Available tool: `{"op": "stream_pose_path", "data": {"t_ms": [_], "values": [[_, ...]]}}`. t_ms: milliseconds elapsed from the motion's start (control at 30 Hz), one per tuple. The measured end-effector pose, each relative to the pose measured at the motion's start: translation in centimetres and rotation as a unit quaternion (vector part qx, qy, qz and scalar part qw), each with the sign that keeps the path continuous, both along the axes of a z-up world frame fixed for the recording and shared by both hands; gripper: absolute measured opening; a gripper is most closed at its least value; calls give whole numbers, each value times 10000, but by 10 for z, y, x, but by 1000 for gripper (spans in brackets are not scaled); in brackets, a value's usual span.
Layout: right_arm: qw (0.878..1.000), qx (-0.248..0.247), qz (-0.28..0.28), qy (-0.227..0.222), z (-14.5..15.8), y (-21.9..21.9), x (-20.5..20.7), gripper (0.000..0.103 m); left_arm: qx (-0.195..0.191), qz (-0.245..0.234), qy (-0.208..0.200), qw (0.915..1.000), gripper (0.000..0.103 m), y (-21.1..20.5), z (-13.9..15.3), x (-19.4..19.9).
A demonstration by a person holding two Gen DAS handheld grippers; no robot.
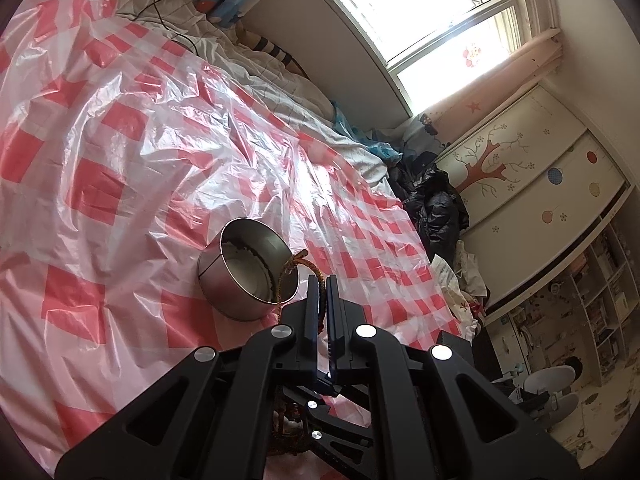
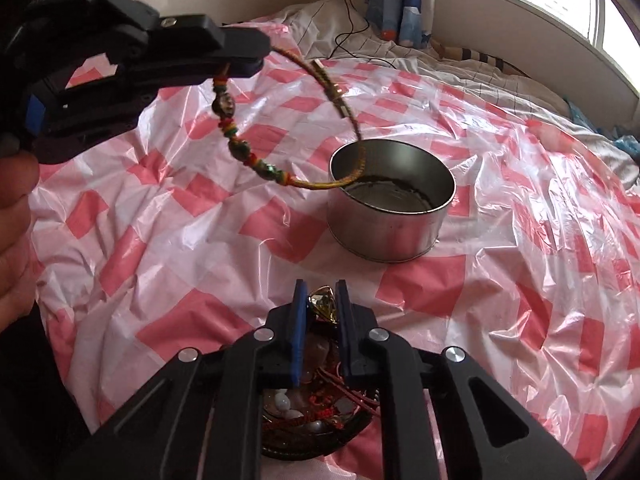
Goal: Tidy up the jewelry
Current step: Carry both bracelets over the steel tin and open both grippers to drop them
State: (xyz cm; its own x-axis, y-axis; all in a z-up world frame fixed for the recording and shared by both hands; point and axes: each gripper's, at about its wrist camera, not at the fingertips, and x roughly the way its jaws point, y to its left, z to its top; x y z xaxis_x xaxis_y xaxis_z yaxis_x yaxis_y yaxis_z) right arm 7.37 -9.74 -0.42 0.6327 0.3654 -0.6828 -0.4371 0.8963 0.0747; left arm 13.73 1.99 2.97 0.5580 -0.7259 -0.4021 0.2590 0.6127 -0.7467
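Note:
My left gripper (image 1: 321,280) is shut on a braided cord bracelet (image 2: 256,164) with coloured beads, also seen in the left wrist view (image 1: 294,264). It holds the bracelet above and beside a round metal tin (image 2: 390,220), and the loop's far end dips over the tin's rim. The tin also shows in the left wrist view (image 1: 240,272). My left gripper appears at upper left in the right wrist view (image 2: 248,56). My right gripper (image 2: 321,292) is shut on a gold faceted piece (image 2: 322,302), above a dark dish (image 2: 280,450) of mixed jewelry.
A red-and-white checked plastic sheet (image 1: 120,140) covers the bed. A black cable (image 1: 176,8) and pillows lie at the head. Dark clothes (image 1: 432,204) pile by a painted wardrobe (image 1: 540,168). A window (image 1: 432,12) is beyond the bed.

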Motion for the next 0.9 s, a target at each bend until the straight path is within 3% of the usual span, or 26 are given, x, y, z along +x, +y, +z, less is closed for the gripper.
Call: {"op": "stream_pose_path", "data": {"t_ms": [67,167,300,400,600,767,833,900], "values": [[9990,427,-73,113,3,-8,-6,14,9,16,4,10000,3,0,0,-1],[9873,1543,-168,331,12,-31,-18,14,43,44,-14,10000,3,0,0,-1],[9541,2954,-244,422,28,-68,-40,14,42,38,-98,9999,3,-2,3,-3],[9299,3625,-294,541,39,-94,-54,14,1,15,-218,9998,3,-5,7,-3],[9091,4134,-324,390,80,-112,-68,14,-27,-57,-463,9989,3,-22,17,12],[9086,4147,-414,281,100,-119,-46,14,-44,-156,-276,9995,3,-41,6,38],[9088,4136,-442,311,112,-119,-54,14,403,-24,34,9992,5,-50,-8,57],[9123,4052,-478,344,111,-122,-41,14,1272,199,564,9901,12,-60,-30,74]]}}
